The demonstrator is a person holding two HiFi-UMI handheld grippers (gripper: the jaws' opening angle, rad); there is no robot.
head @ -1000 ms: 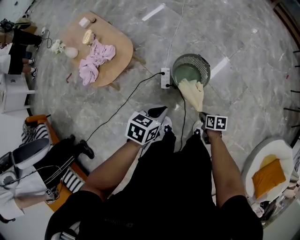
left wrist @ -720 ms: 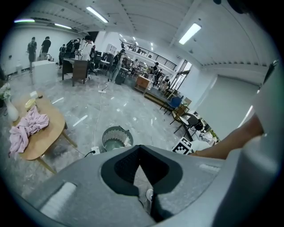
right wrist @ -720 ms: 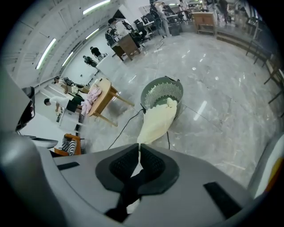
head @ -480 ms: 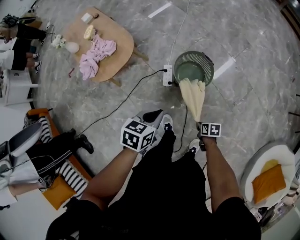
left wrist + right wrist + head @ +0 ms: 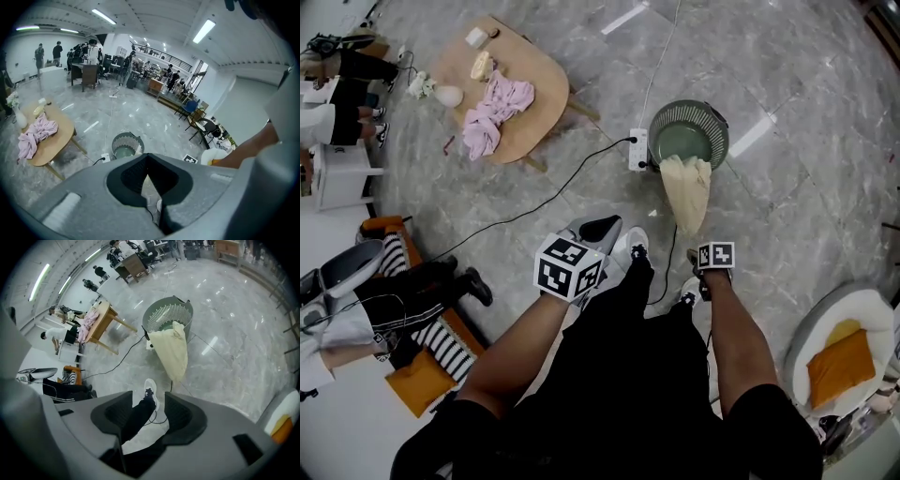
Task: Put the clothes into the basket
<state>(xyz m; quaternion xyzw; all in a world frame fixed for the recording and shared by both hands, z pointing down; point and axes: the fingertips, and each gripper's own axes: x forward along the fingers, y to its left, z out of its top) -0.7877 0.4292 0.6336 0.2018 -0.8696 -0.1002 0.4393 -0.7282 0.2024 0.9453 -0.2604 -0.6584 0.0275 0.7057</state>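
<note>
The right gripper (image 5: pixel 149 403) has its fingers (image 5: pixel 180 414) wide apart. They have just been opening, and no cloth is between them; through the gap only the person's shoe (image 5: pixel 151 388) shows. The left gripper (image 5: pixel 147 158) has its fingers (image 5: pixel 125 180) together at the tips, and they hold nothing.

The cream cloth (image 5: pixel 686 192) is ahead of the right fingers and apart from them. Its upper part lies over the near rim of the basket (image 5: pixel 713 126), and the rest hangs down the outside wall toward the floor (image 5: pixel 787 206). The basket stands upright. Its inside looks pale green, and I cannot tell if that is a cloth or the bottom.

Farther off to the left, well apart from both grippers, pink clothes (image 5: pixel 492 114) lie in a heap on the desk (image 5: pixel 536 101).
</note>
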